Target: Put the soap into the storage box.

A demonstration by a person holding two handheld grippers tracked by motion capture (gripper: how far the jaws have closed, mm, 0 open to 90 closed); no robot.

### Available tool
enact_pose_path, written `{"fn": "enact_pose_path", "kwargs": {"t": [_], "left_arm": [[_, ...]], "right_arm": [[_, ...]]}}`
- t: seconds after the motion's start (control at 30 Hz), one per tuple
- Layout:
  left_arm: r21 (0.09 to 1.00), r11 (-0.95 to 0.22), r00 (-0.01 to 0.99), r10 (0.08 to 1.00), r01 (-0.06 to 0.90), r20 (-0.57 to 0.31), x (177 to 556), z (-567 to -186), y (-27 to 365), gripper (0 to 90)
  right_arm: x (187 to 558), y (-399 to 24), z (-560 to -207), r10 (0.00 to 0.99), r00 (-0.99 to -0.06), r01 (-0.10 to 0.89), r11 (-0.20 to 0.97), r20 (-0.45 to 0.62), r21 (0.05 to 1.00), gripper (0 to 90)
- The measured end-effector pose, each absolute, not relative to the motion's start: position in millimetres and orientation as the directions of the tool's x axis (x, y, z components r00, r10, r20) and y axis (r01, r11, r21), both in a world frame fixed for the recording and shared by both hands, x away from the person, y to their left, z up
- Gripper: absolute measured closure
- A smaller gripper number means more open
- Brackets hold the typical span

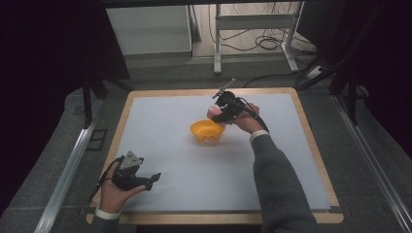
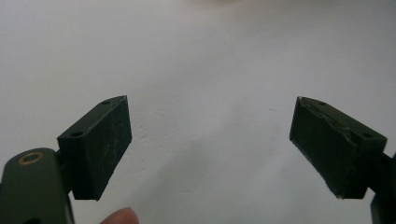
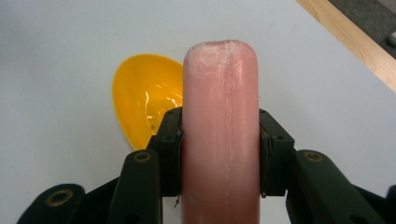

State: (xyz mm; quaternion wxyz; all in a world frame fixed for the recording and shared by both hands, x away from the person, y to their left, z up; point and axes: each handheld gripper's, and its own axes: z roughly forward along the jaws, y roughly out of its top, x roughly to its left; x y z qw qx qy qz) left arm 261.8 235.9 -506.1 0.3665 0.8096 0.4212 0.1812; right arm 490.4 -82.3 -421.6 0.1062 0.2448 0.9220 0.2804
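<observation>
Matte grey table [image 1: 170, 145] with a pale wooden rim spreads wide and bare lower centre. Glossy yellow bowl [image 1: 207, 131], rounded, sits mid-frame. Just above it, the right gripper [image 1: 217, 112] clenches a smooth pink sausage [image 3: 220, 126], blunt-ended. Lower left, the left gripper [image 2: 210, 144] rests with jaws released.

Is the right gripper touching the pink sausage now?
Touching. In the right gripper view, the right gripper presses both pads against the pink sausage.
</observation>
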Motion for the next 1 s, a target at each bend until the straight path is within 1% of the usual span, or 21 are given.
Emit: {"fn": "enact_pose_path", "kwargs": {"t": [0.1, 0.37, 0.73, 0.9, 1.0], "left_arm": [[0.746, -0.377, 0.579, 0.815, 0.549, -0.015, 261.7, -506.0, 236.1, 13.4], [0.746, -0.377, 0.581, 0.814, 0.549, -0.016, 261.5, -505.7, 236.7, 13.4], [0.741, -0.382, 0.582, 0.813, 0.553, -0.014, 262.3, -506.8, 236.0, 13.4], [0.739, -0.383, 0.583, 0.812, 0.554, -0.016, 262.3, -507.0, 235.7, 13.4], [0.738, -0.383, 0.581, 0.814, 0.555, -0.015, 262.5, -507.1, 236.2, 13.4]], "right_arm": [[490.2, -75.9, -423.0, 0.47, -0.88, 0.353, 0.746, -0.072, 0.565, 59.5], [491.1, -65.9, -433.7, 0.415, -0.906, 0.31, 0.786, -0.086, 0.534, 59.4], [491.1, -58.0, -444.7, 0.376, -0.922, 0.282, 0.814, -0.091, 0.507, 59.2], [491.3, -54.8, -452.3, 0.359, -0.929, 0.274, 0.835, -0.094, 0.478, 58.7], [490.4, -56.1, -450.6, 0.359, -0.929, 0.267, 0.819, -0.091, 0.508, 57.3]]}}
